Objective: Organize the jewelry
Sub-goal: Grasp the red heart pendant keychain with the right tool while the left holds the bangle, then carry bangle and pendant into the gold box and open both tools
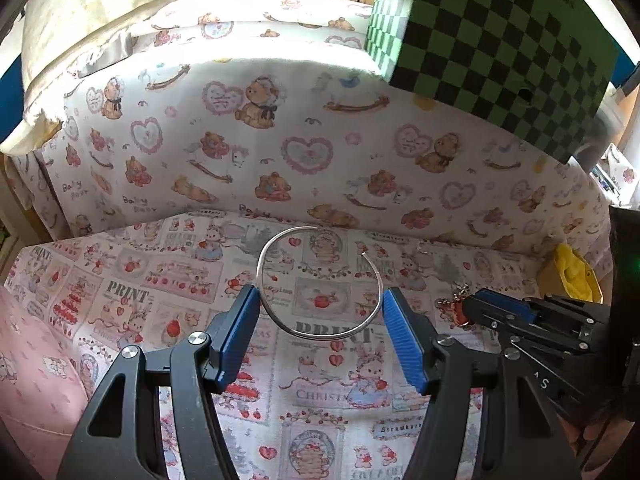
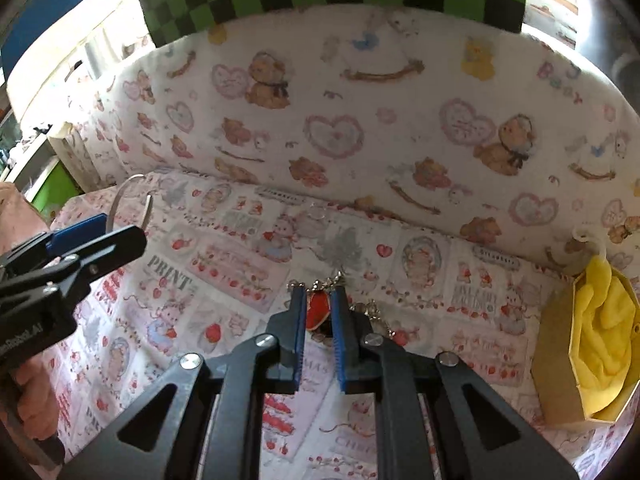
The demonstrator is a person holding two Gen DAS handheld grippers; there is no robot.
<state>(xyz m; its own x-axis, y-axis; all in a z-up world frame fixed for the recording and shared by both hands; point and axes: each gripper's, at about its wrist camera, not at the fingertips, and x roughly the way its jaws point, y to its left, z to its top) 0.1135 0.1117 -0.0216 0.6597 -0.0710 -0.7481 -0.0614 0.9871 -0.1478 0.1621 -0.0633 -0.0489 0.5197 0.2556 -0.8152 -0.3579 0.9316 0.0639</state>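
Two handheld grippers over a printed cotton cloth, patterned in squares with rabbits, strawberries and the word PRINT.

Item 1: silver bangle, thin round wire, smooth and bright, an open hoop with a gap at its upper right. It lies flat on the cloth. The left gripper stands spread wide, its ribbed blue pads on either side of the bangle's lower half, close to the wire; contact cannot be told.

Item 2: red pendant, flat enamel-like plate with a gold-coloured edge, on a chain of small shiny links that trails on the cloth to the right. The right gripper is nearly closed, its blue pads pinching the pendant between them.

Item 3: gold hexagonal box, card-like walls, lined with crumpled yellow fabric, at the right edge of the cloth, well apart from both pieces.

Backdrop: upright padded panel in pale fabric printed with teddy bears and hearts; above it, a green-and-black checkered box.
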